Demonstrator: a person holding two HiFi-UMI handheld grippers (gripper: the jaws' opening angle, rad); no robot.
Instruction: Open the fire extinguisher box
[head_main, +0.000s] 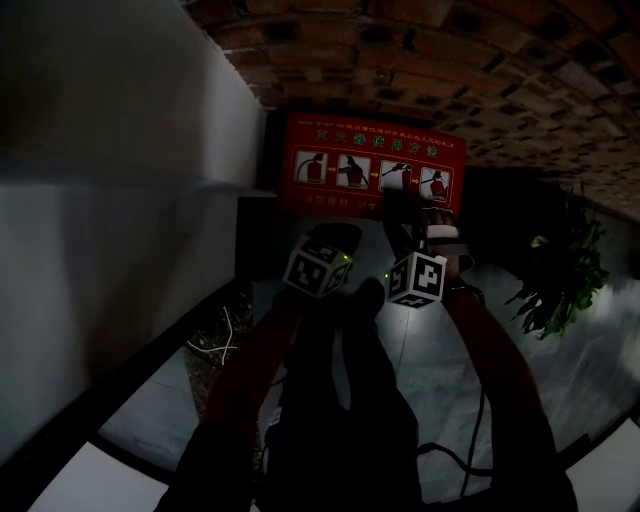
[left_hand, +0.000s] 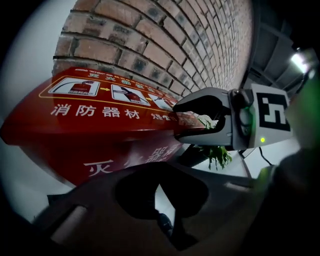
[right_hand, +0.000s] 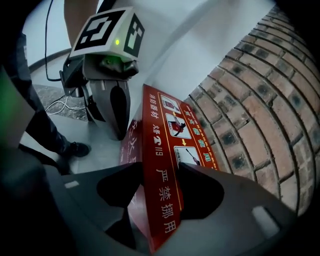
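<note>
The red fire extinguisher box (head_main: 370, 165) stands on the floor against a brick wall, its sloped lid (right_hand: 165, 150) printed with pictograms and white characters. My right gripper (right_hand: 162, 175) straddles the lid's front edge near one end, one jaw on top and one under it, and both press on the lid. From the left gripper view the right gripper (left_hand: 177, 120) is clamped on that edge. My left gripper (head_main: 335, 240) hangs in front of the box, jaws together and holding nothing. In the right gripper view the left gripper (right_hand: 114, 132) points down at the floor beside the box.
The brick wall (left_hand: 165, 35) rises right behind the box. A green potted plant (head_main: 560, 280) stands to its right, and a pale wall (head_main: 100, 200) to its left. Cables (head_main: 450, 455) trail over the grey floor by the person's shoes (right_hand: 75, 149).
</note>
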